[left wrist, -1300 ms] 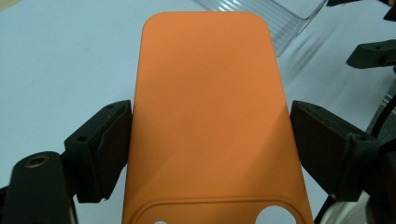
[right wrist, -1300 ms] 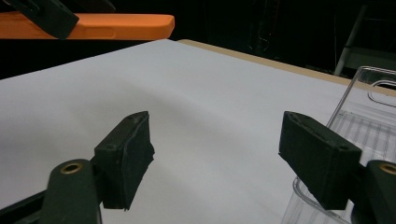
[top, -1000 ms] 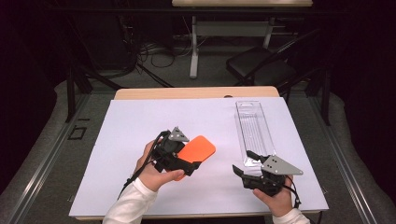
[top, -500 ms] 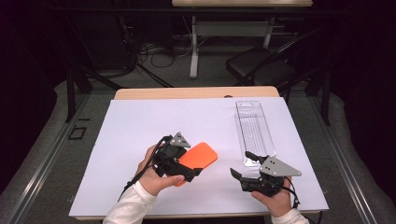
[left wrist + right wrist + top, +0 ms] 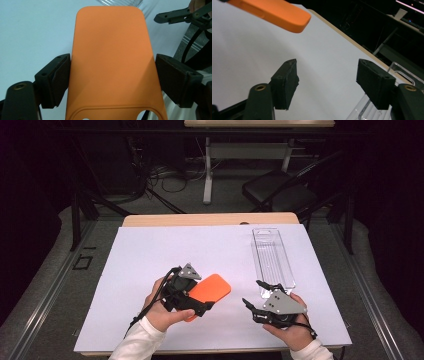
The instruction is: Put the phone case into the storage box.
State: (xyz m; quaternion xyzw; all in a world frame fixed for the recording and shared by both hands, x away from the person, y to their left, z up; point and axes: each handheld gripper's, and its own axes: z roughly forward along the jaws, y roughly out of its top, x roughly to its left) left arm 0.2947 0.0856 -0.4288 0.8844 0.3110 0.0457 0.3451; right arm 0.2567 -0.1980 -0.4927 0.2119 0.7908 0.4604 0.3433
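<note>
Item: orange phone case (image 5: 113,62), held above the white desk (image 5: 150,255) by the left tongs (image 5: 202,306), clamped across its long edges near the camera-cutout end. Likely light, soft rubbery silicone; flexible, grippy, not fragile. Best taken by the side edges, as now. Right tongs (image 5: 328,77) stand apart, empty, jaws lately narrowing, nearby. Clear plastic tray (image 5: 272,257) lies beyond them.

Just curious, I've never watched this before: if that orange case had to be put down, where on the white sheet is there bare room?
The far left of the white sheet, beyond the left gripper, is bare. So is the strip left of the clear plastic tray. It is tight at the near edge, where the orange case and the right gripper sit close together.
</note>
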